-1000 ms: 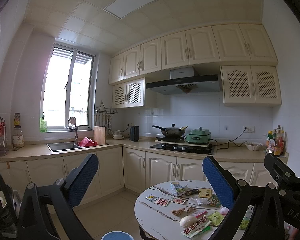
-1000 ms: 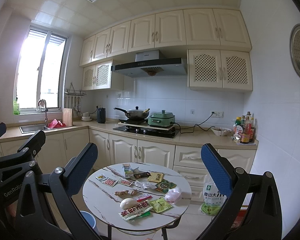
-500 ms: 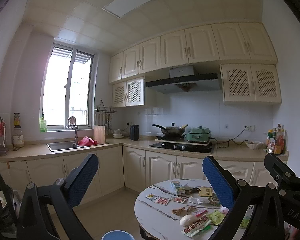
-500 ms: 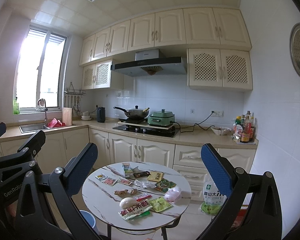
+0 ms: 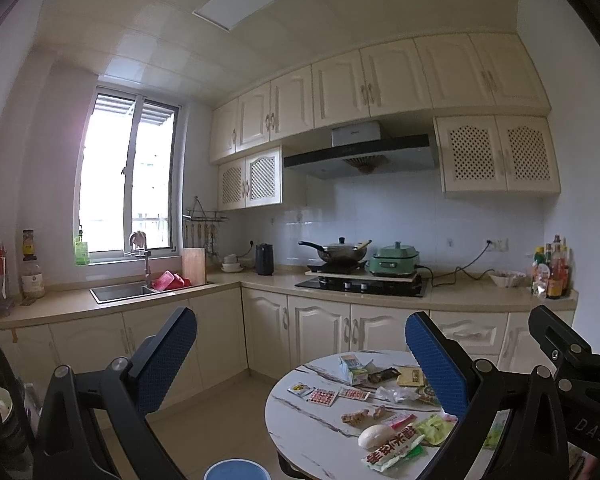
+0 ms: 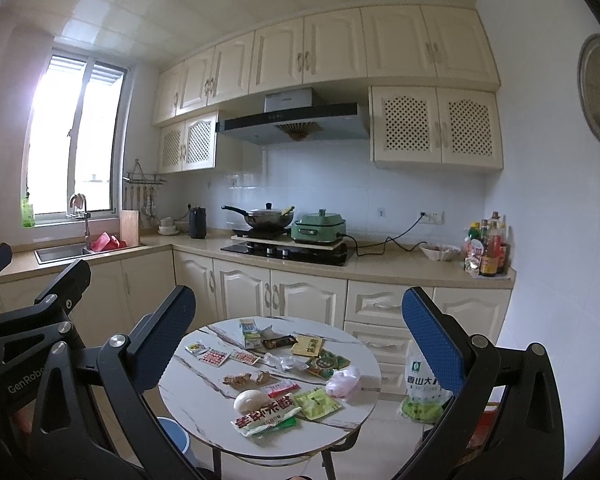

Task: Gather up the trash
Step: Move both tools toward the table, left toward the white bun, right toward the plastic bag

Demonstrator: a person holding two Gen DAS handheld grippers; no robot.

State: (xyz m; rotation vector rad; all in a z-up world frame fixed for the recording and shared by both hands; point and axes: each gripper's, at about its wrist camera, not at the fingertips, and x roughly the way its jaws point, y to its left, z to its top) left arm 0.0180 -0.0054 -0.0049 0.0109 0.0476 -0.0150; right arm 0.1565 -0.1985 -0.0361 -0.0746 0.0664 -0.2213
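Note:
A round white marble table [image 6: 204, 420] [image 5: 300, 420] carries scattered trash: several snack wrappers, a large red-and-white packet [image 6: 266, 414] [image 5: 394, 446], a green packet [image 6: 316, 402], a small carton [image 6: 250, 333] [image 5: 351, 367], a pink bag [image 6: 344, 382] and a pale bun [image 6: 247, 399]. A blue bin [image 5: 236, 470] [image 6: 174, 438] stands on the floor left of the table. My left gripper [image 5: 300, 360] and right gripper [image 6: 298, 340] are both open and empty, held above and short of the table.
Cream kitchen cabinets and a counter run along the back with a sink [image 5: 120, 291], a hob with a wok [image 6: 268, 218] and a green cooker [image 6: 319, 229]. A green-and-white bag [image 6: 422, 392] stands on the floor right of the table.
Both views have shifted slightly; the table sits a little lower and nearer in frame. Both grippers stay open and empty.

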